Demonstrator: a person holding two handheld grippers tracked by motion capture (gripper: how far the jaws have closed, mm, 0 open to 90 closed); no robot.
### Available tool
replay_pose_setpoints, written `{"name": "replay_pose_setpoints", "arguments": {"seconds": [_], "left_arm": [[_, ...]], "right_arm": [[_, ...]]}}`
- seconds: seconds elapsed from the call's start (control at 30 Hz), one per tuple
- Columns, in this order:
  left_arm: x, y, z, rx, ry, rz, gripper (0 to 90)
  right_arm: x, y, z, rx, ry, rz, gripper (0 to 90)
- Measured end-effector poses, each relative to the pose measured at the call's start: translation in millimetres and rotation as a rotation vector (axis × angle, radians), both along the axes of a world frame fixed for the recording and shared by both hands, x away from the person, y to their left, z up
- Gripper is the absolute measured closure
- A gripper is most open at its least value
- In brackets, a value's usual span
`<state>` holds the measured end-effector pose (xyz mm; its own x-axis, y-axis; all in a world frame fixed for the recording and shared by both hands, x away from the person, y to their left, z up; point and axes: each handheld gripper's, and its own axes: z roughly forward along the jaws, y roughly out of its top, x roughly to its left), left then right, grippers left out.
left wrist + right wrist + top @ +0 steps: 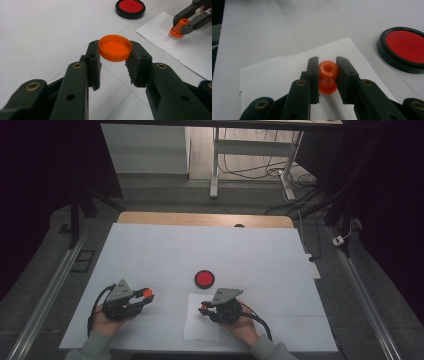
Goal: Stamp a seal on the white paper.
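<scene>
My left gripper point(115, 51) is shut on a round orange cap point(113, 45), held just above the white table at the front left point(147, 293). My right gripper point(327, 63) is shut on the neck of a small orange stamp point(327, 75). The stamp point(178, 30) stands upright with its base on a white sheet of paper point(274, 72). A round red ink pad point(204, 278) in a black case lies open on the table just beyond both grippers. In the high view the right gripper point(205, 307) is over the paper's point(201, 327) far left corner.
The white-covered table point(200, 245) stretches bare beyond the ink pad point(405, 47). A hand holds each gripper at the front edge, cables trailing back. Past the far edge are a floor, desk legs and loose cables.
</scene>
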<state>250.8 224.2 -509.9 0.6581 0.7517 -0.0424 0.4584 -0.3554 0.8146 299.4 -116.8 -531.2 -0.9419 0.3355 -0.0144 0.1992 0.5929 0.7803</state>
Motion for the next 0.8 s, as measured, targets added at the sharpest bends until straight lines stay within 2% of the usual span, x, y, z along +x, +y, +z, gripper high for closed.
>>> {"name": "replay_pose_setpoints", "arguments": {"seconds": [0.13, 0.17, 0.27, 0.8], "left_arm": [[-0.1, 0.1, 0.1, -0.001, -0.002, -0.001, 64.5], [-0.1, 0.3, 0.1, -0.002, -0.001, -0.002, 64.5], [0.3, 0.5, -0.2, -0.001, -0.001, 0.0, 64.5], [0.0, 0.5, 0.0, -0.003, -0.001, -0.003, 64.5]], "right_arm": [[0.4, -0.8, 1.4, 0.018, 0.006, -0.007, 72.0], [0.0, -1.7, 3.1, 0.046, 0.008, -0.006, 72.0], [-0.1, -3.4, 10.5, 0.075, -0.003, -0.008, 72.0], [6.0, -16.9, 24.8, 0.16, 0.019, -0.042, 71.9]]}}
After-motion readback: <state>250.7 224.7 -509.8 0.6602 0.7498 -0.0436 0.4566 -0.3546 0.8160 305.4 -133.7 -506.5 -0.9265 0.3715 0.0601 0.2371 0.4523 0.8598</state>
